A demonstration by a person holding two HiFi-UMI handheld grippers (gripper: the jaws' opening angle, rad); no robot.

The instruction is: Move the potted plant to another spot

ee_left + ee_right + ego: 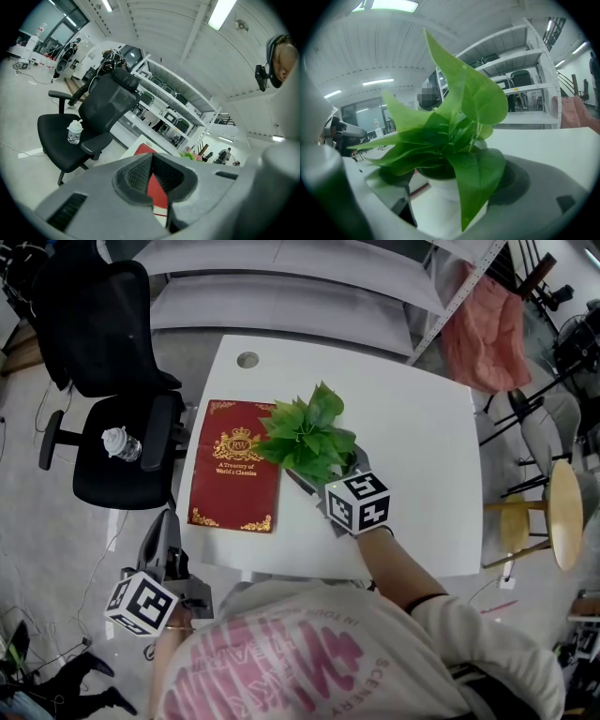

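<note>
Okay, potted plant (307, 435): broad green leaves, white pot, mid white table (412, 446), just right of red book (234, 465). Right claw (452, 185) wide, jaws either side of pot, gap at left. Left claw (151, 173) narrow, empty, off table's near-left edge. Black office chair (117, 427) far left.

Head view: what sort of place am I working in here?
Most likely a lab or workshop-style office. A white table stands beside a black office chair, and open metal storage shelving runs along the room behind them under strip lights.
</note>
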